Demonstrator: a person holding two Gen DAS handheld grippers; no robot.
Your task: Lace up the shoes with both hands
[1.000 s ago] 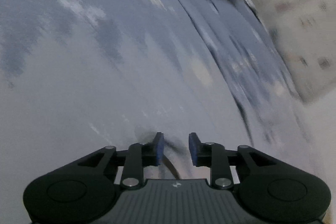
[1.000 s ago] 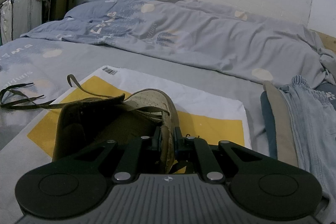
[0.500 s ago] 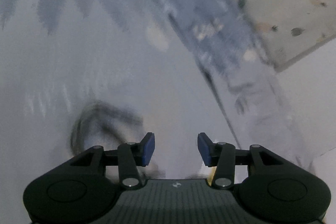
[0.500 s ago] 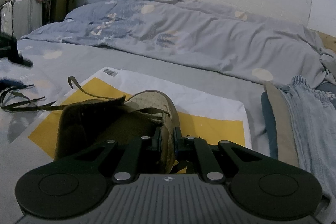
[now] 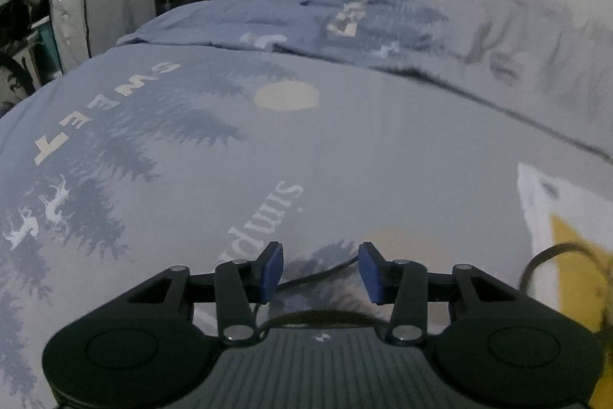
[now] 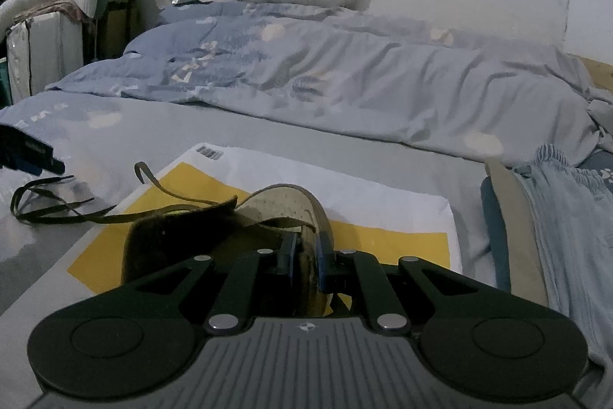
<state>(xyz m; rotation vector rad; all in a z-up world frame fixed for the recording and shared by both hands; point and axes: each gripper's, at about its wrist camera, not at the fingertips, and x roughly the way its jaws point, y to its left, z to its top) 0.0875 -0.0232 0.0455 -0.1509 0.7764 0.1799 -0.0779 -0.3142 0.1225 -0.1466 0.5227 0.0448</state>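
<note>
While the right hand-held gripper [image 6: 304, 261] pinches the shoe [image 6: 230, 236] by its side wall at the bottom centre of the right wrist view, its jaws are closed tight on that thin wall. The grip looks meant to anchor the shoe so it will not slide or tip when the lace is pulled. The shoe sits on a white and yellow bag [image 6: 383, 209] spread on the bed [image 6: 268, 148], probably to keep the sole off the sheet.

From the shoe's upper the lace [image 6: 57, 209] trails out to the left of that frame, off the bag and onto the sheet, where it lies in loose loops with its tips free. The left hand-held gripper [image 5: 321, 273] shows at the left edge of the right wrist view, just above those loops. In its own view, at the bottom centre, its jaws are part-way apart and closing a little. A dark strand of the lace runs across the gap between the blue pads [image 5: 272, 269], apparently lying on the sheet beneath; the pads do not press it, so nothing is held. Blur makes it hard to say which part of the lace this is. In my judgement the left one is lined up over the strand to take it for threading, and lacing has barely begun.
</note>
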